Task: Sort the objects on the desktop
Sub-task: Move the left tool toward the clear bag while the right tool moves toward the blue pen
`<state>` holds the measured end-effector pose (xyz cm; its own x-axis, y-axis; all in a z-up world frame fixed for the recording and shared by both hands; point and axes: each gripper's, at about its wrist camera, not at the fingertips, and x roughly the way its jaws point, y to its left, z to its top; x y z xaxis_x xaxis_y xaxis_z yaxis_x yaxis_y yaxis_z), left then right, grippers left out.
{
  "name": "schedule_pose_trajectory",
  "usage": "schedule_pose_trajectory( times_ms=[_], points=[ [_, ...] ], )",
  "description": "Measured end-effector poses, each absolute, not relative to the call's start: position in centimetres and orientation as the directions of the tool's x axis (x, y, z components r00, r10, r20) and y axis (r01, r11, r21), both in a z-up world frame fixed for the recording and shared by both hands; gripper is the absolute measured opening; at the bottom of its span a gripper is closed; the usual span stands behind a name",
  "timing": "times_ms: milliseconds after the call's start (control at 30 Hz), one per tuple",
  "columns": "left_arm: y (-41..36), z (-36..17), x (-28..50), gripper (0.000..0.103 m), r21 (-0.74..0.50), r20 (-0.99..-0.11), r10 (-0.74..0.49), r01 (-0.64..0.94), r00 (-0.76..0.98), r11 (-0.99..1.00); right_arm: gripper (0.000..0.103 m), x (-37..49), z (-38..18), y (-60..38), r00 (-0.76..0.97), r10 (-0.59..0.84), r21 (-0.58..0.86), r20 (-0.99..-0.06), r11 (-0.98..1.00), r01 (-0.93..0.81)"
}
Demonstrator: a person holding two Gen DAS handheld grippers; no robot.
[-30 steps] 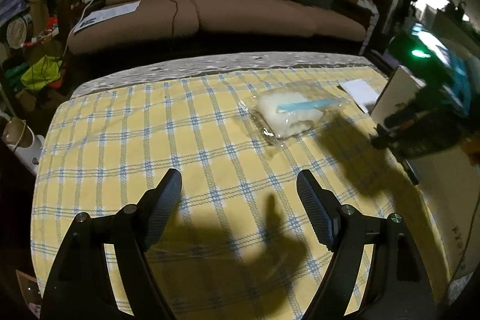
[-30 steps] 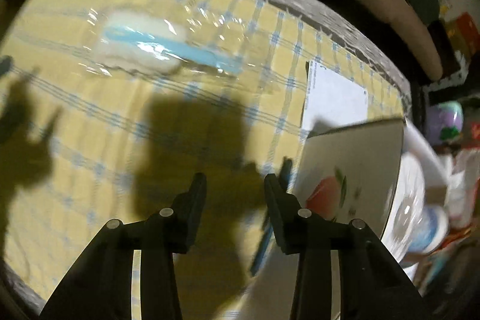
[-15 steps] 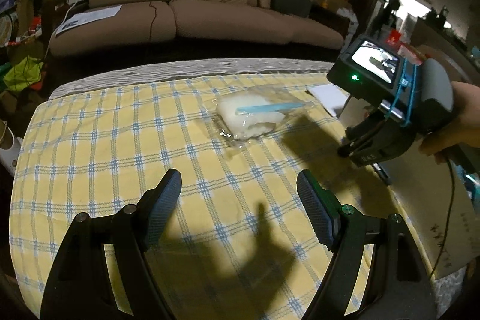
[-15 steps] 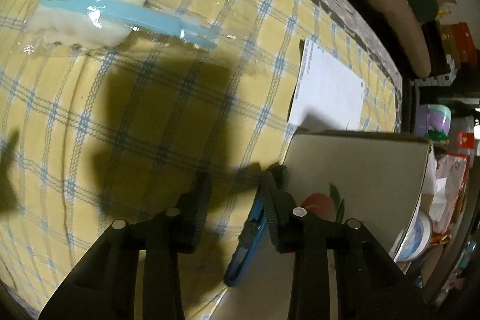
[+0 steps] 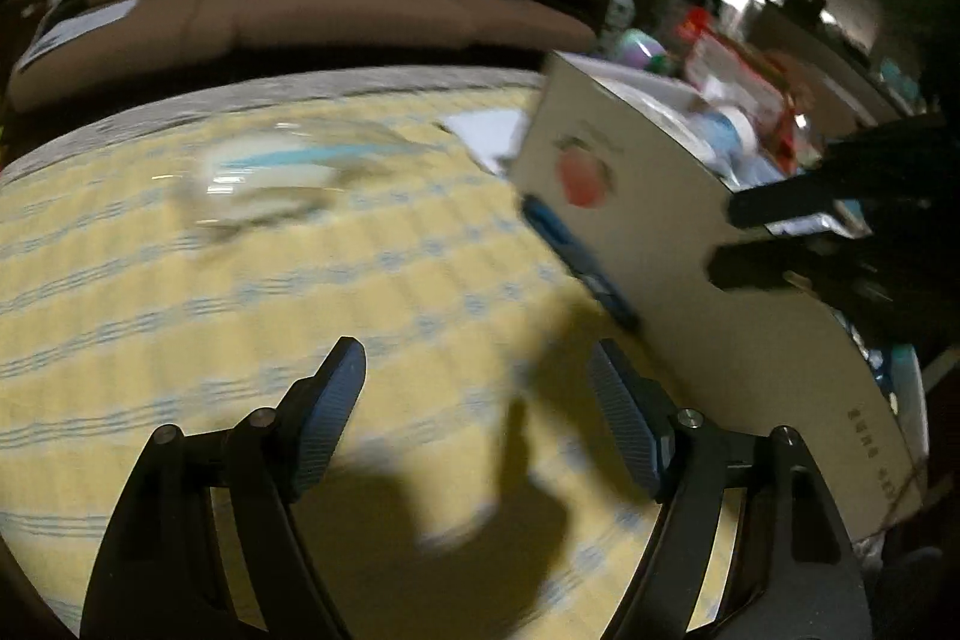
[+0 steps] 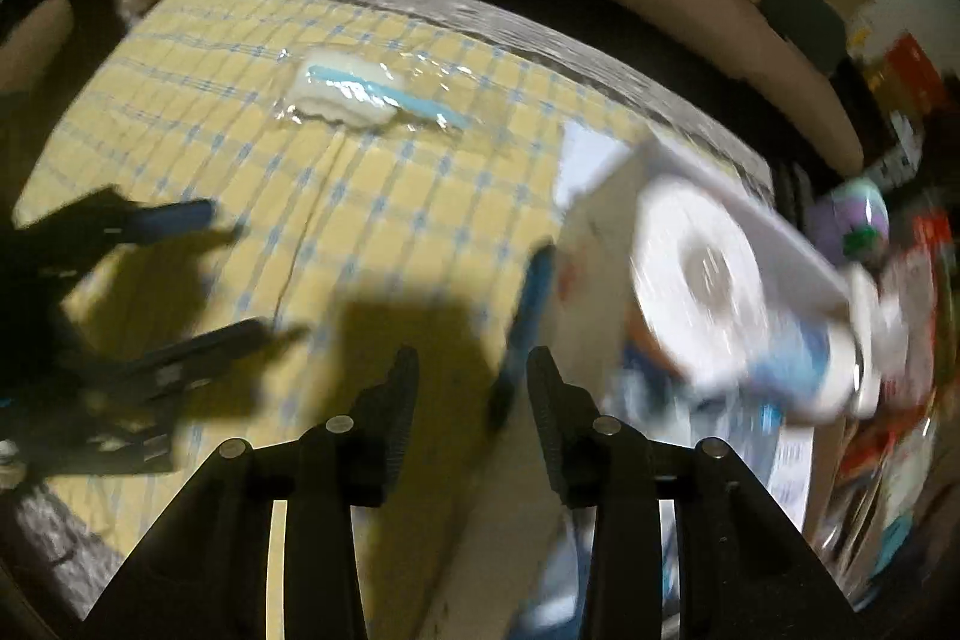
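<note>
Both views have swung toward the flat-sided cardboard box (image 5: 630,232); the left tongs (image 5: 474,388) and right tongs (image 6: 471,388) stand open, empty, above the checked cloth counter (image 5: 240,280).

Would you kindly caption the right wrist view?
Open right gripper above checked tablecloth, blue pen beside cardboard box.

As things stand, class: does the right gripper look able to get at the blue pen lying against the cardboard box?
Probably yes. The right gripper is open and empty, the blue pen lies just ahead, uncovered, though the cardboard box crowds one side.
</note>
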<state>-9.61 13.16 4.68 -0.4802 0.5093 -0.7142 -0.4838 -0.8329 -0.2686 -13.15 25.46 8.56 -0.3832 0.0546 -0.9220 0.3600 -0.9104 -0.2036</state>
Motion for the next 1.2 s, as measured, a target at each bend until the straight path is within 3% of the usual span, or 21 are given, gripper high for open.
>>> schedule_pose_trajectory(
  times_ms=[100, 367, 467, 533, 733, 800, 900, 1200],
  points=[
    [16.8, 3.9, -9.3, 0.074, -0.230, -0.725, 0.512, -0.540, -0.460, -0.810, 0.036, -10.3, 9.6, 27.8, -0.391, -0.038, -0.110, -0.920, -0.931, 0.348],
    [23.8, 1.7, -9.1, 0.066, -0.072, -0.791, 0.491, -0.743, -0.364, -0.666, 0.042, -5.4, 13.0, 30.7, -0.466, -0.140, -0.045, -0.873, -0.930, 0.364],
    [25.3, 1.2, -9.8, 0.068, 0.028, -0.817, 0.421, -0.755, -0.395, -0.656, 0.042, -5.0, 13.1, 31.7, -0.478, -0.167, -0.021, -0.863, -0.932, 0.363],
    [25.1, 1.0, -10.8, 0.078, 0.037, -0.821, 0.405, -0.746, -0.402, -0.664, 0.042, -4.7, 13.0, 32.4, -0.479, -0.182, -0.002, -0.859, -0.933, 0.359],
    [25.0, 1.4, -14.8, 0.073, 0.106, -0.811, 0.315, -0.653, -0.494, -0.750, 0.042, -4.3, 12.3, 33.6, -0.481, -0.199, 0.024, -0.854, -0.938, 0.345],
    [24.3, 1.4, -16.7, 0.072, 0.086, -0.816, 0.303, -0.623, -0.491, -0.778, 0.042, -4.1, 12.4, 33.6, -0.481, -0.198, 0.022, -0.854, -0.938, 0.346],
    [21.8, 1.5, -19.1, 0.059, 0.023, -0.823, 0.299, -0.554, -0.483, -0.832, 0.042, -4.5, 12.9, 33.5, -0.487, -0.203, 0.017, -0.849, -0.933, 0.359],
    [14.8, 3.9, -16.5, 0.056, -0.043, -0.796, 0.326, -0.491, -0.509, -0.870, 0.042, -14.6, 15.1, 29.7, -0.455, -0.326, 0.143, -0.828, -0.909, 0.391]
  ],
)
